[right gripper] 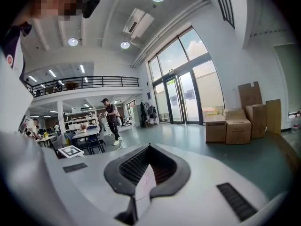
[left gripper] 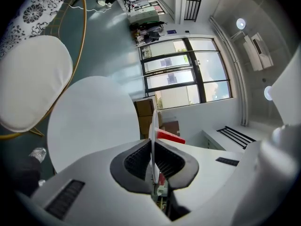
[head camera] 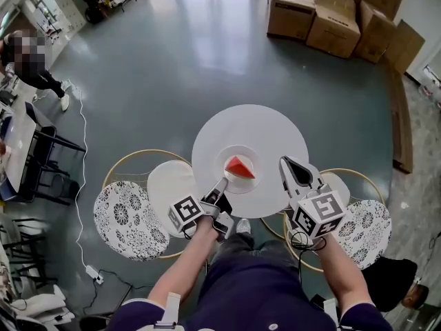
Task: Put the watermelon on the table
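A red watermelon wedge (head camera: 239,166) lies on a small white plate (head camera: 238,152) over the middle of the round white table (head camera: 255,126). I cannot tell whether the plate rests on the tabletop. My left gripper (head camera: 222,183) is shut on the plate's near rim. In the left gripper view the thin plate edge (left gripper: 153,126) stands between the pads of the left gripper (left gripper: 153,166), with the watermelon (left gripper: 169,136) just beyond. My right gripper (head camera: 286,164) hovers over the table's right side, apart from the plate. In the right gripper view, the right gripper (right gripper: 143,180) looks shut, with a white tab showing between the pads.
Two chairs with black-and-white patterned cushions (head camera: 127,219) (head camera: 365,229) flank the table, and a plain white seat (head camera: 169,185) sits by the table's left edge. Cardboard boxes (head camera: 331,12) stand at the back right. A person (head camera: 31,61) is far left, and a white cable (head camera: 79,185) runs along the floor.
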`<state>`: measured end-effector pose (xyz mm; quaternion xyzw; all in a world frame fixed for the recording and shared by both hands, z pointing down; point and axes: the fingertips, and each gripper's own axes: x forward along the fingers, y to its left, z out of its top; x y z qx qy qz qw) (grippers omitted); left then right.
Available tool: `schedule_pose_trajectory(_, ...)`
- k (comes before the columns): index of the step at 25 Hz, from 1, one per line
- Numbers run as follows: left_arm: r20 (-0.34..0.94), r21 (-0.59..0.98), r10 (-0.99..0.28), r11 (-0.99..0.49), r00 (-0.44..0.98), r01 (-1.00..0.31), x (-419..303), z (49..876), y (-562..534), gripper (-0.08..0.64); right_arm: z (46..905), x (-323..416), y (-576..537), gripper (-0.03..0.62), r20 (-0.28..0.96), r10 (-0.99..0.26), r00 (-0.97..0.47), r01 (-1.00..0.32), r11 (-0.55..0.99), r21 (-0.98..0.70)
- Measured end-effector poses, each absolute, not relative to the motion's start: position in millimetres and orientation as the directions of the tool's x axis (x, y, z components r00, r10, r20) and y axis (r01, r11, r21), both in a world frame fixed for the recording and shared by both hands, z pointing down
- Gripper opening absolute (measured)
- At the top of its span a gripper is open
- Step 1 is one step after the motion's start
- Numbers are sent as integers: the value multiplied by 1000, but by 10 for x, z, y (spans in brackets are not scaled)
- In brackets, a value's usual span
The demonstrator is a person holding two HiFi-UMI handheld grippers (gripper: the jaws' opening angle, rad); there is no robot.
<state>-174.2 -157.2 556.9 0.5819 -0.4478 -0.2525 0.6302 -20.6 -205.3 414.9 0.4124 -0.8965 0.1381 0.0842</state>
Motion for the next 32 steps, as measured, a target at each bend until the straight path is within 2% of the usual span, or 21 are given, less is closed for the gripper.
schedule_pose_trajectory(14,264,964,-833,208,487,-166,-1612,5904,-1931,17,4247,-213,-2381,5,288,-706,-647,-760,629,-167)
schedule_pose_trajectory(32,348,938,-790,290,505,-192,-1436,6695,-2338,17,4719,52,-2640,5,360,-746,-560,-824,548,-146)
